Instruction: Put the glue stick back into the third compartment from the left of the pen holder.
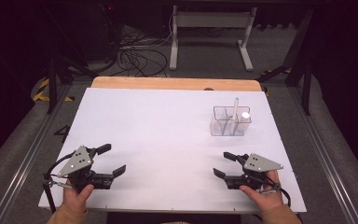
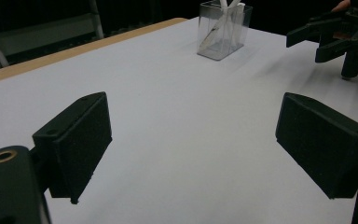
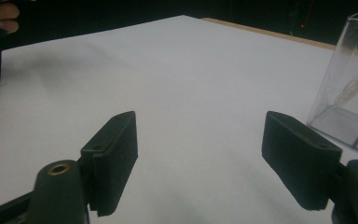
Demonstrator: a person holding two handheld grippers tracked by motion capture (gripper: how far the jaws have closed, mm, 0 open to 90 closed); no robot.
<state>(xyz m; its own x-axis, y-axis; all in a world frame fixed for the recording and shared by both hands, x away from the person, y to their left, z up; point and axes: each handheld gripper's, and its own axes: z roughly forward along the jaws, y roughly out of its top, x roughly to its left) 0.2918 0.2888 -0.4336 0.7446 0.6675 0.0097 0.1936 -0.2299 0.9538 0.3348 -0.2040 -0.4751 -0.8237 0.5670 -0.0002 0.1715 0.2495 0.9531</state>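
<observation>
Both grippers, left [image 1: 113, 160] and right [image 1: 224, 164], rested open and empty near the table's [image 1: 168, 121] front edge; a careless reach risked toppling the light clear divided container [image 1: 230, 122] near the far right corner

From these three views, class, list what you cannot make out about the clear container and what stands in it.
- Clear container, high view: too small to identify the white items inside.
- Left gripper view: the items' tops are cut off by the upper edge.
- Right gripper view: most of the container is cut off by the right edge; its contents are blurred behind the wall.
</observation>
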